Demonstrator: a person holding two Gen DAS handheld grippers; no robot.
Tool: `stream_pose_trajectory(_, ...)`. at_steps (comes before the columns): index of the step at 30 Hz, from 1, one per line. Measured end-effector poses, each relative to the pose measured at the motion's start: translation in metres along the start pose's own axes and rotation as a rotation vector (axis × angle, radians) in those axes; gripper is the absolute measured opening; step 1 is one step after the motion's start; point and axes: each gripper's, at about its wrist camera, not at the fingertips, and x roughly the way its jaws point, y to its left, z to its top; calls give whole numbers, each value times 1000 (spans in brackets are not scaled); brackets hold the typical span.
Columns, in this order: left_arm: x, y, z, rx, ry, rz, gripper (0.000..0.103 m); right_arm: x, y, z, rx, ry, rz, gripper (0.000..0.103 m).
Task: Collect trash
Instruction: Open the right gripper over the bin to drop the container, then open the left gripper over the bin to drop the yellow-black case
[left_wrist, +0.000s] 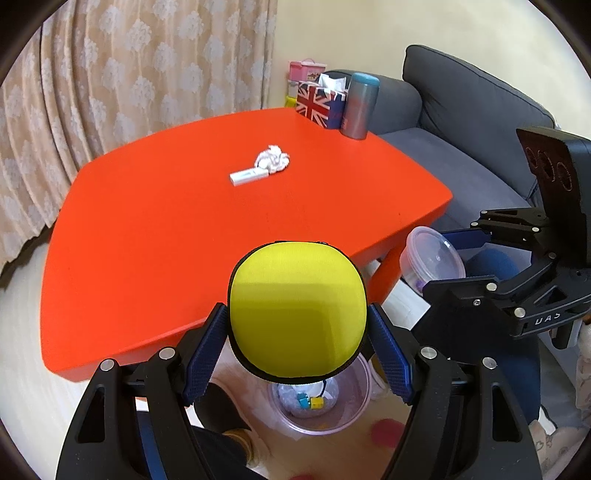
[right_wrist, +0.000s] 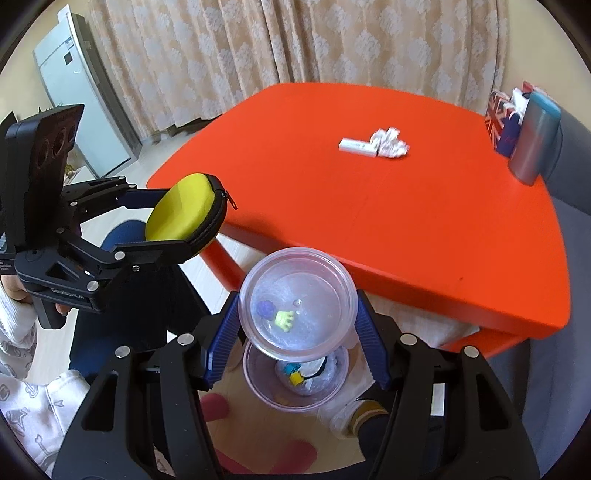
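My left gripper (left_wrist: 297, 328) is shut on a round yellow zip case (left_wrist: 297, 310), held above the near edge of the orange table (left_wrist: 147, 236). My right gripper (right_wrist: 297, 330) is shut on a clear plastic tub (right_wrist: 297, 301) with small toys inside. Both hang over a clear bin (right_wrist: 295, 384) on the floor with bits in it. On the table lie a crumpled white tissue (left_wrist: 272, 158) and a small white box (left_wrist: 248, 176) side by side. From the right wrist view the left gripper (right_wrist: 184, 225) shows at the left with the case (right_wrist: 184, 212).
A flag-patterned tissue box (left_wrist: 319, 101) and a grey flask with a blue cap (left_wrist: 359, 105) stand at the table's far corner. A grey sofa (left_wrist: 472, 118) lies to the right, curtains behind. A person's socked foot (right_wrist: 364, 413) and legs are beside the bin.
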Motion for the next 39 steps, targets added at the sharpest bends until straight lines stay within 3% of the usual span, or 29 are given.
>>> stream_pose_trajectory(13,-2,3,-7,-12,-5,-2,73,14,5,-1,-6,16,34,62)
stream_pose_trajectory(16,-3,3,-7,-11,-7,-2,73,11,4,0,0,1,36,84)
stream_pose_trajectory(22,-2,1,-9,-5,-1,-10,73,7,-1,2,26,-10,5,98)
stream_pose_trajectory(39,12,-11,-10,27,43,-39,73,1,-16,-1,87,-8,-43,98)
